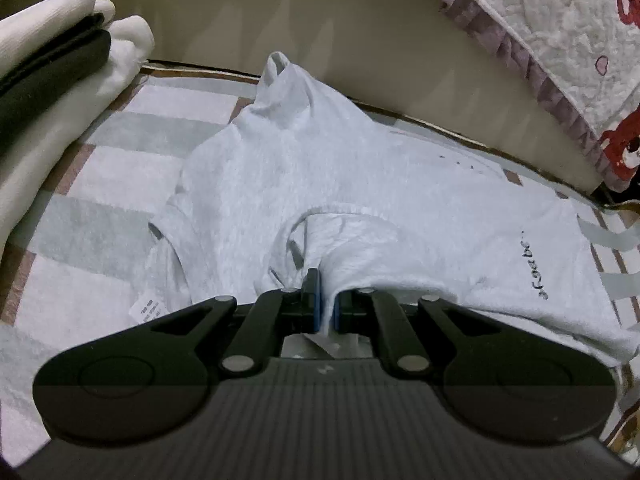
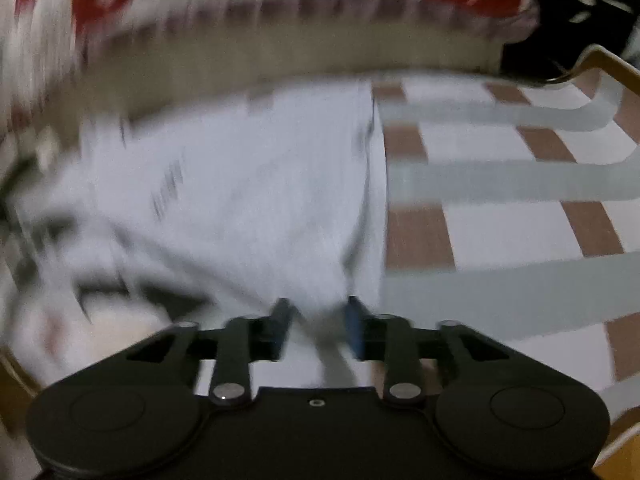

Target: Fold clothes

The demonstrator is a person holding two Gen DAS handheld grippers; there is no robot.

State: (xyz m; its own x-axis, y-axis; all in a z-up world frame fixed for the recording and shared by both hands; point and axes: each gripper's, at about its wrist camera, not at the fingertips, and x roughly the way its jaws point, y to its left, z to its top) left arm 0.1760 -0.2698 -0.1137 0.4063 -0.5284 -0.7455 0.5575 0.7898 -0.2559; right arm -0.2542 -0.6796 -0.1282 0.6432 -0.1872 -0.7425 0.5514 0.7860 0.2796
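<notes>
Striped mat (image 1: 100,184) (bare right), left hand-held gripper (image 1: 327,304) clamped on shirt (image 1: 320,168), right hand-held gripper (image 2: 320,320) apart.

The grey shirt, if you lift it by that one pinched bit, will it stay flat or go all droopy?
Probably droopy: the grey shirt already bunches into soft folds where the left gripper pinches it. It likely feels light, since a small pinch raises a ridge of cloth. It shouldn't roll, only sag and drag across the checked mat.

A light grey cotton T-shirt (image 1: 320,184) lies spread on the checked white, grey and brown tabletop (image 1: 100,184), with a stack of folded white and black clothes (image 1: 52,76) to its left and a red-and-white quilted bedspread (image 1: 560,40) behind.
</notes>
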